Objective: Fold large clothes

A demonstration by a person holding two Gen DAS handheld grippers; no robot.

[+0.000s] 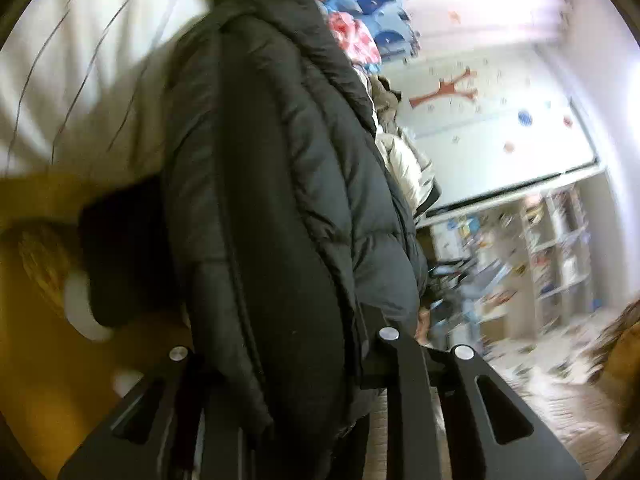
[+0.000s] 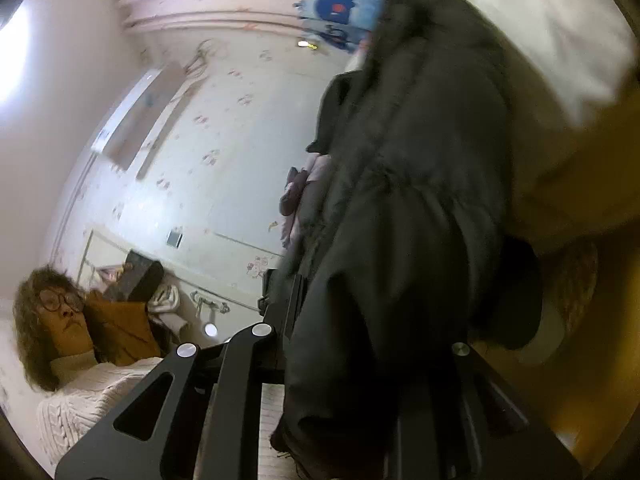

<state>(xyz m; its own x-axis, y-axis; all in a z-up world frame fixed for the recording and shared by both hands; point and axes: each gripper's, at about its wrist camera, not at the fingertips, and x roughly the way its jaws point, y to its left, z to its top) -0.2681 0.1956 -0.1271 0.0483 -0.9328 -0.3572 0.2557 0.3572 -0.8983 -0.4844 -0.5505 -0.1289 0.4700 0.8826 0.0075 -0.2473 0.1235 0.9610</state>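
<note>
A large dark grey quilted puffer jacket fills the middle of the left wrist view, stretched away from the camera. My left gripper is shut on its edge; the fabric bulges out between the black fingers and hides the tips. The same jacket fills the right half of the right wrist view. My right gripper is shut on another part of it, with the cloth draped over the fingers. Both views are tilted and blurred. A white sheet lies behind the jacket.
A yellow-brown wooden surface lies under the jacket's edge. Folded blue patterned bedding and a pale coat lie behind. Shelves line the far wall. A person in a white sweater shows at lower left in the right wrist view.
</note>
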